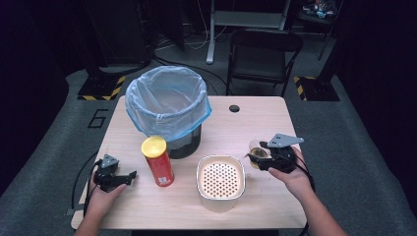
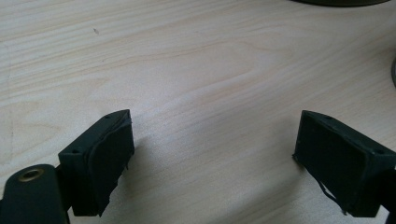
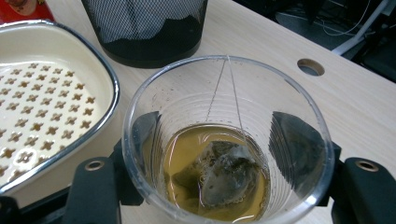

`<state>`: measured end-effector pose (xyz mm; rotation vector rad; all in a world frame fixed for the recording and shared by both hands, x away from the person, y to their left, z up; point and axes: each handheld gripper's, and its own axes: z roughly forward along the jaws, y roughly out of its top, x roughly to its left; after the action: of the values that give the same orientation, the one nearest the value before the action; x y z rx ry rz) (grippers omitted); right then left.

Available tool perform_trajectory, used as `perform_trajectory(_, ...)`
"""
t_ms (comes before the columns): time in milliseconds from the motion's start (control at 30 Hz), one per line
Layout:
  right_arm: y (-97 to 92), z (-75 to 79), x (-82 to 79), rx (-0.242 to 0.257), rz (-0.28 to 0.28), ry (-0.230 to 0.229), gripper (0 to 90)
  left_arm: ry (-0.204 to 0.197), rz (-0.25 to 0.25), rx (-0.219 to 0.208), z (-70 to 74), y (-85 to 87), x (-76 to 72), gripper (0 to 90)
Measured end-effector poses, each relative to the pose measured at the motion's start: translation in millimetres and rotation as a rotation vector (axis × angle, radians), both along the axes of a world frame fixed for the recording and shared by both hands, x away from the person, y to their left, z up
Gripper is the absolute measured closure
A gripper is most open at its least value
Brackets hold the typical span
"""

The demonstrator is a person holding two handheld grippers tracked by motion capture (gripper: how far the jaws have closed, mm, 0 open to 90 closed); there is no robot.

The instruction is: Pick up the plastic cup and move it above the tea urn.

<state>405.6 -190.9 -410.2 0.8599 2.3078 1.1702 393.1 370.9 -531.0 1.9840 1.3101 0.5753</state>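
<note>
While the tea sloshes low, my right claw (image 3: pixel 229 154) clamps the clear cup (image 3: pixel 224 140) from both sides.

Pads squeeze the cup's walls at mid-height so it stays upright and the teabag (image 3: pixel 224 175) sits in the liquid, its string draped over the far rim. From above, the cup (image 1: pixel 256 150) sits at the right of the frame, just beside the strainer bowl (image 1: pixel 220 181), probably its draining stop before the lined bin (image 1: pixel 167 103) at upper centre. My left claw (image 1: pixel 115 178) waits at lower left, jaws spread wide over bare table (image 2: pixel 196 74), gripping nothing, clear of the red can (image 1: pixel 158 161).
</note>
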Motion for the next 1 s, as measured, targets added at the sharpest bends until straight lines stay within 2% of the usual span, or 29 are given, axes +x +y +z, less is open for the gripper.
perform_trajectory(100, 2.8, 2.5, 3.8, -0.002, 0.006, -0.014, 34.2, 0.004, 0.0, -0.001, 0.1, -0.1, -0.3, 11.7)
perform_trajectory(267, 10.1, 7.5, 8.1, -0.039, 0.031, -0.046, 34.2, 0.005, 0.001, -0.002, 0.1, -0.2, -0.3, 11.7)
perform_trajectory(533, 26.9, 16.1, 7.7, -0.121, 0.089, -0.141, 34.1, 0.007, 0.001, -0.002, 0.2, -0.2, -0.5, 11.7)
perform_trajectory(700, 37.6, 19.5, 5.4, -0.182, 0.136, -0.228, 34.1, 0.0, 0.0, -0.001, 0.0, 0.0, 0.0, 11.7)
perform_trajectory(900, 47.9, 22.9, 1.3, -0.216, 0.186, -0.308, 34.1, 0.0, 0.0, 0.0, 0.0, 0.0, 0.0, 11.7)
perform_trajectory(1000, 51.2, 24.1, 0.8, -0.215, 0.203, -0.316, 34.0, 0.0, 0.0, 0.0, 0.0, 0.0, 0.0, 11.7)
